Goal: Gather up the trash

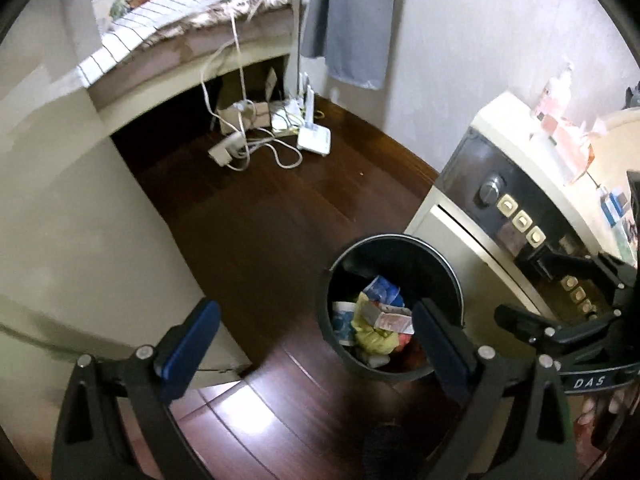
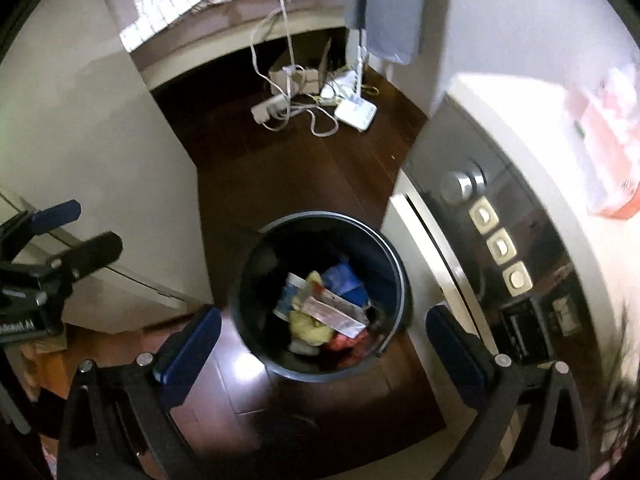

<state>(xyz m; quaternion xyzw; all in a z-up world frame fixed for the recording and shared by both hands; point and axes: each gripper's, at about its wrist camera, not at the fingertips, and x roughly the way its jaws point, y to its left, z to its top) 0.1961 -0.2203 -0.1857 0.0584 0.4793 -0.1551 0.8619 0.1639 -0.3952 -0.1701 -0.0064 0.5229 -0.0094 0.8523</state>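
A black round trash bin (image 1: 448, 268) (image 2: 394, 264) stands on the dark wood floor beside a cream appliance. It holds mixed trash (image 1: 380, 316) (image 2: 324, 312): blue and white wrappers, a yellow crumpled piece, a flat carton, something red. My left gripper (image 1: 316, 340) is open and empty, above and to the left of the bin. My right gripper (image 2: 324, 348) is open and empty, above the bin's near rim. The right gripper shows at the right edge of the left wrist view (image 1: 560, 292); the left gripper shows at the left edge of the right wrist view (image 2: 86, 228).
A cream appliance with a dial and buttons (image 1: 516, 216) (image 2: 496, 240) stands right of the bin, with small items on top. A cream cabinet (image 1: 80, 240) (image 2: 100, 140) stands on the left. A power strip, cables and a white router (image 1: 314, 138) (image 2: 356, 112) lie on the floor by the bed.
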